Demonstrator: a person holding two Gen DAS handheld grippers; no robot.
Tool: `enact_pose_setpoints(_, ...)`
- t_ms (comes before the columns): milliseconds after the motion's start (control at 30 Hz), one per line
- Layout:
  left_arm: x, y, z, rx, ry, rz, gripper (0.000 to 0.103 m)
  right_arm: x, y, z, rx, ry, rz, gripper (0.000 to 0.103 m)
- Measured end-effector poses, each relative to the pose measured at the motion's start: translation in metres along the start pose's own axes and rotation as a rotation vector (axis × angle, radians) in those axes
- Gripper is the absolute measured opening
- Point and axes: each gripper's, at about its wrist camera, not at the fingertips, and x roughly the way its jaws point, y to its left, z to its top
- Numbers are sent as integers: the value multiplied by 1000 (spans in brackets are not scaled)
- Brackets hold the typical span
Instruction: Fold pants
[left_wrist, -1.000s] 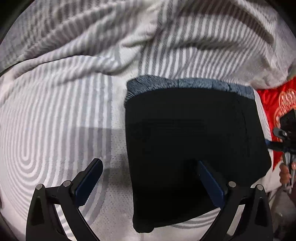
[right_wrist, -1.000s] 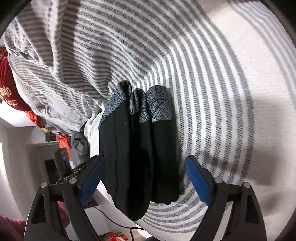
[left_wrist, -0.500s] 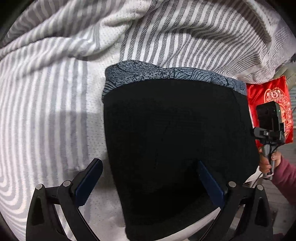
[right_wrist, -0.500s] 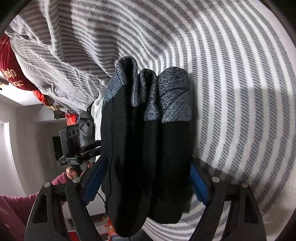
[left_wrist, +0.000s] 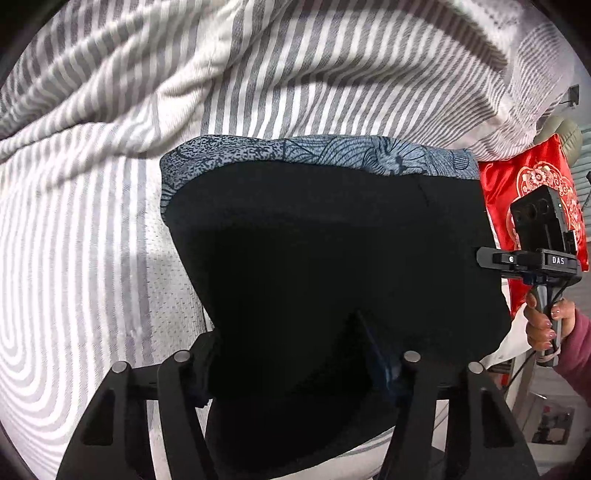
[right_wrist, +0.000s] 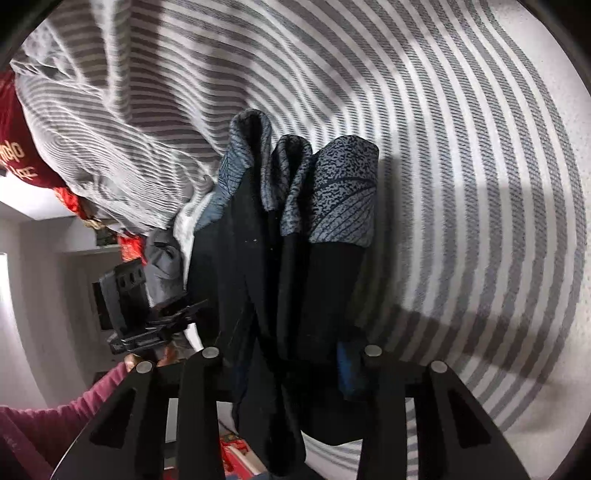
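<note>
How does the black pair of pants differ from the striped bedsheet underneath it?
The pants are black with a blue-grey patterned band along one edge; the bedsheet is white with grey stripes. The pants are folded into a compact stack of layers, the bedsheet spreads wide and bunches into wrinkles at the back. The pants sit between gripper fingers; the bedsheet lies free. Both are soft cloth.

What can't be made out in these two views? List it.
- Left wrist view: how many layers the pants have; the black cloth is too dark.
- Right wrist view: the lettering on the red cloth; the left edge cuts it off.
- Right wrist view: the weave of the striped bedding at upper left; it is blurred.
</note>
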Motion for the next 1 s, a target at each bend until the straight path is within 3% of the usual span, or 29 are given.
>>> enact_pose_setpoints(400,-33,-49,-38,13,-32,2,64,-45,16,-42,6,-27,81,38)
enact_pose_setpoints(700,-26,-79,-72,2,-29,34,64,-70,-8,-89,37,-34,73,38)
enact_pose_setpoints(900,-2,-83,-87,7,-29,111,65,-61,-43,-110,75,-25,-34,44)
enact_pose_setpoints(1000,-2,-90,-87,8,-43,157,70,-66,-44,-114,99,-54,-130,62)
